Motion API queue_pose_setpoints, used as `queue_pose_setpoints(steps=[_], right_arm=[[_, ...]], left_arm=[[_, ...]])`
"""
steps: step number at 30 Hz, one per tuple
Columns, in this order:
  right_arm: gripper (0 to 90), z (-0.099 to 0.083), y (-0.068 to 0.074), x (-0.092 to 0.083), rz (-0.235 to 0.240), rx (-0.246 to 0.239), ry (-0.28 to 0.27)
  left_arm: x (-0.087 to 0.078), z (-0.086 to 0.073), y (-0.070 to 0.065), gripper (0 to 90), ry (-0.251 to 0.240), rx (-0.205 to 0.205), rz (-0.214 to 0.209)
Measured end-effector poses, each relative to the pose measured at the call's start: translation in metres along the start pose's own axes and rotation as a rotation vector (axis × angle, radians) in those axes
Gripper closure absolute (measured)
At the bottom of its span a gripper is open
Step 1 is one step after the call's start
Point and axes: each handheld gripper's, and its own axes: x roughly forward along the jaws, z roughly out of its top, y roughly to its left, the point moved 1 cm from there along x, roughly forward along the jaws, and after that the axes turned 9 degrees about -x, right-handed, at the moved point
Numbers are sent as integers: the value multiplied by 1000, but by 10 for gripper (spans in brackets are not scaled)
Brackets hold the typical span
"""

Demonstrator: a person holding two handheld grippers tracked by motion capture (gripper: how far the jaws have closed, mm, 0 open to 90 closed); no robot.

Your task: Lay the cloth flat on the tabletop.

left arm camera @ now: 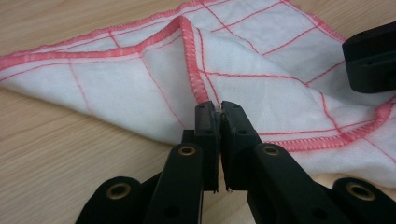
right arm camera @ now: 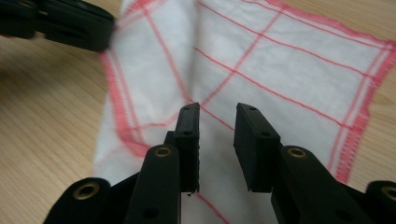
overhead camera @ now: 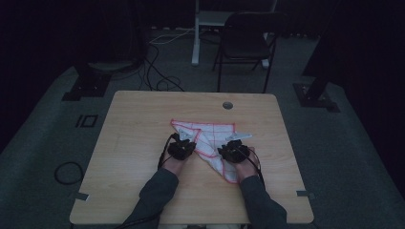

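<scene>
White cloth (overhead camera: 210,140) with red grid lines lay partly folded near the middle of the wooden table (overhead camera: 138,143), toward the person's side, both grippers on it. Left gripper (left arm camera: 219,109) had its jaws pressed together, apparently pinching the red-stitched hem where a folded flap met the lower layer; how much fabric was caught could not be told. Right gripper (right arm camera: 217,114) hung over the cloth with its jaws apart, nothing clamped, cloth flat beneath them. Step in hand looked like folding: right side should drop onto the edge nearest it and pinch one layer only, low to the table, before both lift together, else the cloth would skew. Risk: left pinch was thin and could slip. Around: round cable hole (overhead camera: 228,105) at the far table edge, black chair (overhead camera: 246,40) behind, loose cables (overhead camera: 160,71) on the floor, all well apart from the work. Nothing blocked the fold.
</scene>
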Motion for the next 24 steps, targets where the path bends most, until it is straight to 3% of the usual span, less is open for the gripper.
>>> queue_pose_setpoints(steps=[13, 19, 24], right_arm=[[664, -10, -2, -1, -42, -23, 38], [653, -15, -2, 0, -44, -31, 52], [618, -18, -3, 1, -47, -30, 61]], left_arm=[[-25, -17, 12, 863, -17, -24, 9], [-44, -35, 24, 863, -28, -72, 19], [-57, -51, 33, 862, -24, -88, 41]])
